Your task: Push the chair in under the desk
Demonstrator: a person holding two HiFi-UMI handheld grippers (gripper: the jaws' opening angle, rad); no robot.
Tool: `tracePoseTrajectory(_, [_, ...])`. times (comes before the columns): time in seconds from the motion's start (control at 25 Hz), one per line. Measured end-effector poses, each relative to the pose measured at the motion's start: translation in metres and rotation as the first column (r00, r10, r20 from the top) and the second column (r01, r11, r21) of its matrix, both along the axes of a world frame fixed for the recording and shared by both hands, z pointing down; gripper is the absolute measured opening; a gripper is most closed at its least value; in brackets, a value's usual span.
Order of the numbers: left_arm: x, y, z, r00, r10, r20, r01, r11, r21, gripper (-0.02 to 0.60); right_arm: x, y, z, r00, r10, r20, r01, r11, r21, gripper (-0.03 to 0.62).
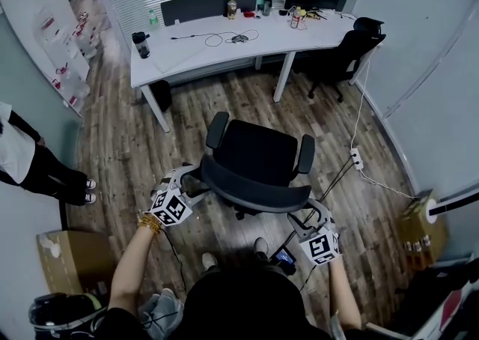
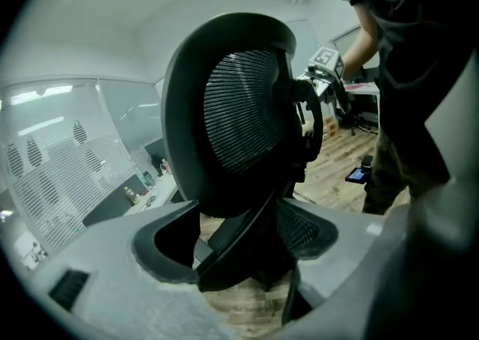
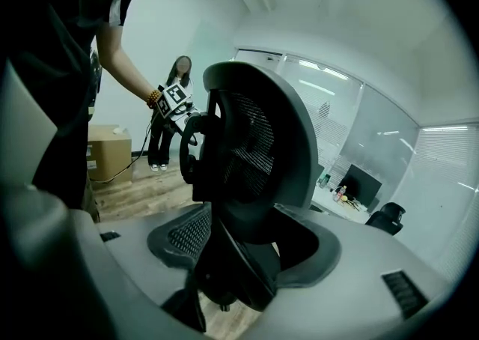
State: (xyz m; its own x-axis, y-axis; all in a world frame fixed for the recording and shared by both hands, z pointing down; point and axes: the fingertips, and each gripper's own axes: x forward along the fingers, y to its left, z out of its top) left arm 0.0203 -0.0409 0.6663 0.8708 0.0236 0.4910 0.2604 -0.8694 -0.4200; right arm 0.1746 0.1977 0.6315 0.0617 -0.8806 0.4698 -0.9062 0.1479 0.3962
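Bare wooden floor (image 1: 187,117) lay open between the chair (image 1: 258,157) and the table's (image 1: 196,50) near edge, with free room under the table's middle (a second chair (image 1: 346,50) stood by its right end). The chair stood well back from the table, seat towards it. The left gripper (image 1: 184,181) and right gripper (image 1: 308,216) sat just beside the two ends of the backrest's rim, jaws spread wide, clamping nothing.
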Motion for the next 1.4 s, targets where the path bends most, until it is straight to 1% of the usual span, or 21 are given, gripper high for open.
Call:
tracePoseTrajectory(0.04, [0.001,-0.001,0.001,1.0,0.009,0.008,-0.009,1.0,0.011,0.318,0.001,0.001,0.001,1.0,-0.004,-0.004,0.004,1.0,-0.004,0.258])
tracePoseTrajectory(0.16, [0.002,-0.005,-0.001,0.999,0.029,0.024,-0.029,0.999,0.022,0.306,0.008,0.006,0.005,1.0,0.016,-0.011,-0.017,0.999,-0.036,0.273])
tracePoseTrajectory(0.24, [0.002,-0.01,-0.003,1.0,0.019,0.023,-0.019,1.0,0.013,0.306,0.013,0.008,0.012,0.999,0.033,-0.02,-0.034,0.998,-0.06,0.278])
tracePoseTrajectory(0.28, [0.002,-0.015,-0.004,1.0,0.004,0.013,-0.004,1.0,0.004,0.335,0.015,0.007,0.014,0.999,0.033,-0.026,-0.034,0.997,-0.063,0.278])
tracePoseTrajectory(0.36, [0.007,-0.024,-0.005,1.0,-0.014,-0.004,0.014,1.0,-0.004,0.342,0.018,0.006,0.019,0.999,0.032,-0.02,-0.034,0.998,-0.055,0.279])
tracePoseTrajectory(0.48, [0.028,-0.023,0.001,0.999,0.023,0.024,-0.023,1.0,0.007,0.348,0.029,0.013,0.025,0.998,0.057,-0.011,-0.058,0.997,-0.06,0.269])
tracePoseTrajectory(0.6, [0.035,-0.021,0.004,0.998,0.041,0.058,-0.039,0.999,-0.034,0.378,0.033,0.02,0.031,0.997,0.078,-0.023,-0.079,0.994,-0.08,0.275])
tracePoseTrajectory(0.68, [0.03,-0.02,0.007,0.995,0.058,0.081,-0.053,0.996,-0.068,0.369,0.032,0.022,0.034,0.994,0.098,-0.04,-0.101,0.991,-0.085,0.275])
tracePoseTrajectory(0.72, [0.027,-0.018,0.01,0.993,0.067,0.094,-0.06,0.995,-0.078,0.36,0.032,0.023,0.035,0.992,0.119,-0.046,-0.122,0.989,-0.083,0.292])
tracePoseTrajectory(0.76, [0.024,-0.016,0.013,0.992,0.072,0.103,-0.063,0.994,-0.087,0.365,0.031,0.025,0.035,0.989,0.144,-0.042,-0.147,0.985,-0.084,0.334])
tracePoseTrajectory(0.8, [0.021,-0.013,0.015,0.992,0.068,0.103,-0.058,0.993,-0.098,0.385,0.03,0.027,0.035,0.985,0.167,-0.035,-0.169,0.981,-0.09,0.336])
tracePoseTrajectory(0.88, [0.018,-0.008,0.019,0.994,0.051,0.094,-0.038,0.991,-0.128,0.377,0.031,0.029,0.04,0.982,0.186,-0.04,-0.189,0.976,-0.112,0.336])
tracePoseTrajectory(0.92, [0.016,-0.007,0.023,0.994,0.05,0.101,-0.036,0.99,-0.136,0.369,0.032,0.025,0.046,0.982,0.185,-0.048,-0.19,0.974,-0.126,0.336])
tracePoseTrajectory(1.0, [0.012,-0.002,0.037,0.985,0.081,0.154,-0.064,0.991,-0.115,0.358,0.036,0.016,0.053,0.982,0.178,-0.058,-0.185,0.971,-0.149,0.343])
tracePoseTrajectory(1.04, [0.01,0.002,0.043,0.978,0.103,0.183,-0.088,0.992,-0.088,0.316,0.037,0.013,0.053,0.983,0.174,-0.059,-0.182,0.971,-0.157,0.345])
tracePoseTrajectory(1.08, [0.01,0.007,0.047,0.973,0.117,0.199,-0.106,0.992,-0.062,0.34,0.037,0.011,0.053,0.984,0.171,-0.06,-0.178,0.97,-0.164,0.345])
tracePoseTrajectory(1.12, [0.011,0.01,0.048,0.971,0.123,0.206,-0.115,0.992,-0.05,0.328,0.037,0.011,0.053,0.984,0.168,-0.059,-0.176,0.969,-0.171,0.344])
tracePoseTrajectory(1.28, [0.011,0.01,0.048,0.963,0.135,0.232,-0.129,0.991,-0.04,0.302,0.033,0.008,0.063,0.987,0.152,-0.061,-0.161,0.964,-0.212,0.344])
tracePoseTrajectory(1.32, [0.014,0.007,0.048,0.964,0.13,0.232,-0.126,0.991,-0.034,0.304,0.032,0.008,0.065,0.988,0.144,-0.064,-0.155,0.962,-0.223,0.339])
tracePoseTrajectory(1.4, [0.021,0.001,0.047,0.967,0.12,0.224,-0.113,0.993,-0.043,0.339,0.03,0.004,0.067,0.989,0.13,-0.066,-0.142,0.961,-0.239,0.337])
